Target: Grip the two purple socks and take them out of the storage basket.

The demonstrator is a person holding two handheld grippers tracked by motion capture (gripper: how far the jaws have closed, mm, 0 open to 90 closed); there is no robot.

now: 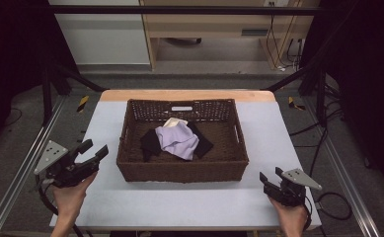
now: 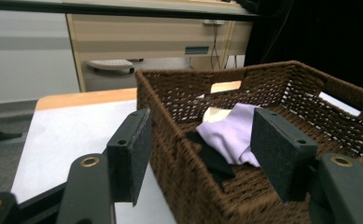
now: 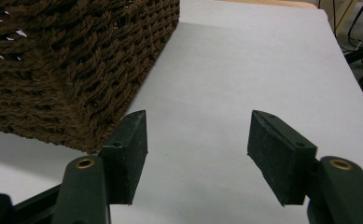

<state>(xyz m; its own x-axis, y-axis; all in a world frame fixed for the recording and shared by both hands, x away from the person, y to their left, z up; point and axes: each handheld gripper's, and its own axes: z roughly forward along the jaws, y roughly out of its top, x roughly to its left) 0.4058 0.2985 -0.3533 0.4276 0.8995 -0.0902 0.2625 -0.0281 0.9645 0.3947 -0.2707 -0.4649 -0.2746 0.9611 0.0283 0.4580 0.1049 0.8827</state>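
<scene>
Now poised: left gripper (image 1: 94, 149) up by the wicker basket (image 1: 181, 171), jaws wide, nothing held. Lilac cloth (image 1: 179, 139) heaped mid-basket on black cloth (image 1: 151, 142), cream cloth (image 1: 174, 122) behind. Could snag the near rim reaching in, or drag several cloths together. Right gripper (image 1: 271, 178) parked low on the table (image 1: 189, 203), agape, empty.

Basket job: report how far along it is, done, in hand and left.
Done: nothing visibly; the lilac cloth, the black cloth and a cream piece all lie in the wicker basket. In hand: nothing gripped; the left tongs hang open at the basket's left wall, pointed toward the cloths. The right tongs are open over the white table. Left: probably every grasp of the cloths.
</scene>
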